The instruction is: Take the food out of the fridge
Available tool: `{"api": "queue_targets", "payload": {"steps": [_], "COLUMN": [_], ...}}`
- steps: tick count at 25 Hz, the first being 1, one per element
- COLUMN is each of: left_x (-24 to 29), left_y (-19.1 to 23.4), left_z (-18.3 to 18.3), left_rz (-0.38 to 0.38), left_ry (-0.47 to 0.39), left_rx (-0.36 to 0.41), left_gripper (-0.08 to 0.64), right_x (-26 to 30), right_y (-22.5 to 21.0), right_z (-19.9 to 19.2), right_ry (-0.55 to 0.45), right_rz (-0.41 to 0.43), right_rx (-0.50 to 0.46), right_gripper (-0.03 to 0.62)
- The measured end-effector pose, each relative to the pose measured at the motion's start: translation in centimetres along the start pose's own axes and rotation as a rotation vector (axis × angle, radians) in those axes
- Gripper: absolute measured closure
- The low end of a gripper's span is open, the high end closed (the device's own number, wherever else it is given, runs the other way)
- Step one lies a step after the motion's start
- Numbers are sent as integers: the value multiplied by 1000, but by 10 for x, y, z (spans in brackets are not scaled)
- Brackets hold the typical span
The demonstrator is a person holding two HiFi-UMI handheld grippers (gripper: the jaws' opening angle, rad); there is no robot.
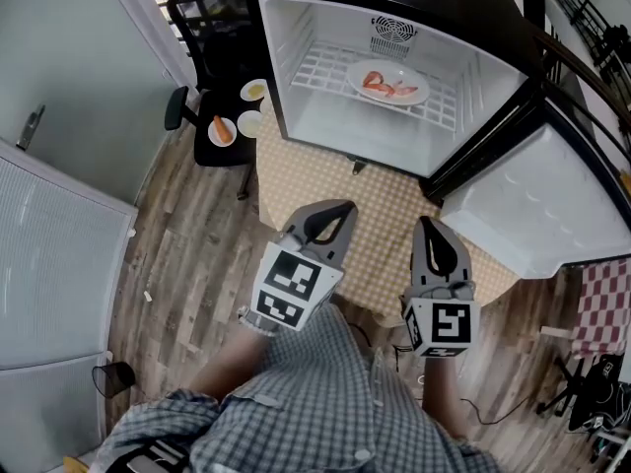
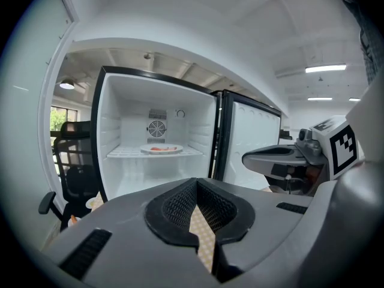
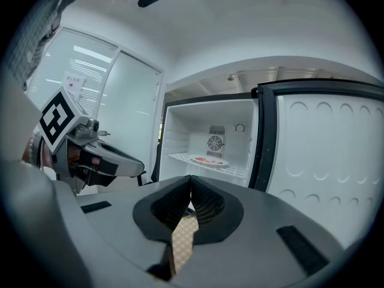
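Checked shirt fabric (image 1: pixel 296 402) filled the bottom of the head view, with both grey tongs reaching out over it. At far left a pale grey wall panel (image 1: pixel 59 254) stood on a wood-plank floor (image 1: pixel 187 254), and a small black cup (image 1: pixel 116 377) sat on the planks. Further back, a black office chair (image 1: pixel 207 28) carried a small white dish with an orange piece of food (image 1: pixel 224 129) and two more small white dishes (image 1: pixel 254 90) on its seat. A round table under a beige checked cloth (image 1: pixel 385 235) bore a small black fridge with a white interior (image 1: pixel 296 28), its white-lined door (image 1: pixel 532 205) swung wide to the right. A red checked cloth (image 1: pixel 603 304) hung at the far right.

Inside the fridge, a white oval plate of red and orange food (image 1: pixel 388 82) rested on the white wire shelf (image 1: pixel 325 72), below a round fan grille (image 1: pixel 394 33) in the back wall.

The left gripper (image 1: pixel 337 209) pointed at the fridge opening with its jaws clenched together, grasping nothing. The right gripper (image 1: pixel 430 225), beside it, was likewise closed and empty. Both hung over the tablecloth, well apart from the plate.
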State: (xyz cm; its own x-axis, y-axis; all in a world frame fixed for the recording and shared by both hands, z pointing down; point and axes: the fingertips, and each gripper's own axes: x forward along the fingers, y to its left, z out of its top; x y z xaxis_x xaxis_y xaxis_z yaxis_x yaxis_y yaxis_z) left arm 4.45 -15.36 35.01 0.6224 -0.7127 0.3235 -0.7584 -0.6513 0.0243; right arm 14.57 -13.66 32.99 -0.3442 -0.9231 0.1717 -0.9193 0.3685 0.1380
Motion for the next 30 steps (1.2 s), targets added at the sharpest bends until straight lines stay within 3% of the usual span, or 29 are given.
{"api": "queue_targets", "payload": {"steps": [7, 12, 19, 24, 30], "left_x": [24, 46, 75, 92, 107], "left_y": [31, 56, 84, 100, 112], "left_z": [9, 14, 21, 23, 29], "left_rz": [-66, -59, -56, -49, -47], "left_ry": [-12, 11, 18, 23, 14], "left_rx": [-58, -46, -51, -89, -82], "left_gripper": [554, 554, 554, 554, 554], "right_x": [43, 75, 120, 148, 178], "right_y": [-7, -14, -18, -24, -32], "right_z": [10, 16, 27, 30, 27], "right_ry": [9, 18, 32, 74, 120], "right_rz": [-13, -31, -41, -44, -46], "right_rx": [-20, -66, -239, -446, -559], "right_gripper": [583, 583, 583, 582, 581]}}
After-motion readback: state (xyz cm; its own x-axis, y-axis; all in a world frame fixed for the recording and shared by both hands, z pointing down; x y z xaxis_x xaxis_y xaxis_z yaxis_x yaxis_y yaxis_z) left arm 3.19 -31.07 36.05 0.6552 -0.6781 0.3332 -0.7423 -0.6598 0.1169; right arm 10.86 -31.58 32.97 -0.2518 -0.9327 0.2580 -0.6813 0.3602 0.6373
